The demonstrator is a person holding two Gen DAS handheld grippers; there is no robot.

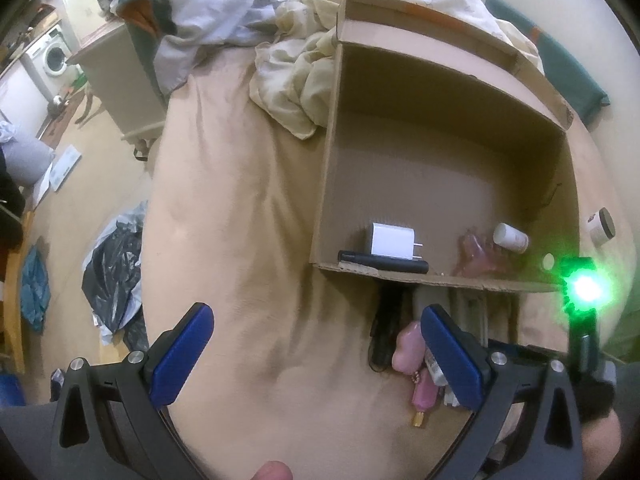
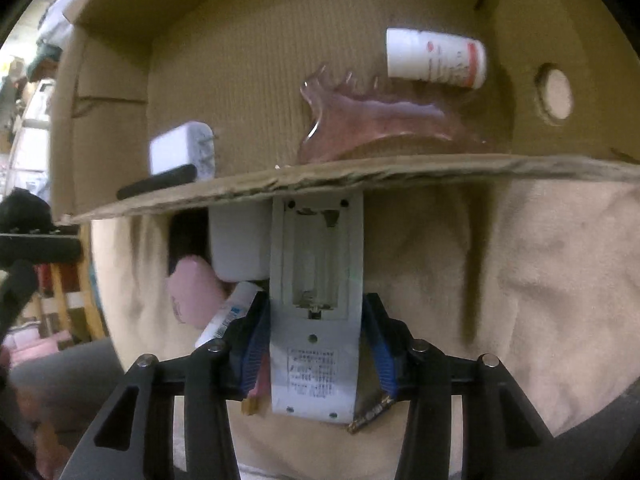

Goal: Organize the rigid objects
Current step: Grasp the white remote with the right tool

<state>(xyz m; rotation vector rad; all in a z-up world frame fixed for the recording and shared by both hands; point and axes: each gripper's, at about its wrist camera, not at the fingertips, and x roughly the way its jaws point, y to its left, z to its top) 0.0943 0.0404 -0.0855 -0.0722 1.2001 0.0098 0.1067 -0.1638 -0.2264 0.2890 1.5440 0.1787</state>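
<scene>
Sorting hard bits into the cardboard box [image 1: 440, 152] is clearly the plan, and everything makes sense relative to that box: it sits on the tan bedspread [image 1: 240, 240] with its near wall cut low, so stuff can go in over that edge without lifting high. Inside the box, against the near wall, are a white charger [image 1: 390, 242] with a black stick-shaped thing [image 1: 382, 263] touching it, plus a clear pink hair claw [image 2: 376, 120] and a white pill bottle [image 2: 436, 58] lying on its side. Just outside the box's near wall sits the leftover pile, and that's where the right gripper [image 2: 316, 344] is: its blue pads are pinching a white remote [image 2: 316, 292], back side up with the battery bay open, gripped across the narrow width near one end, probably so the long end can go over the wall first. A pink plush-looking thing [image 2: 194, 292] and a small tube [image 2: 230, 314] sit just beside it. The left gripper [image 1: 316, 356] hangs near the same pile with fingers spread wide, holding nothing, I'd guess ready for the next pick
</scene>
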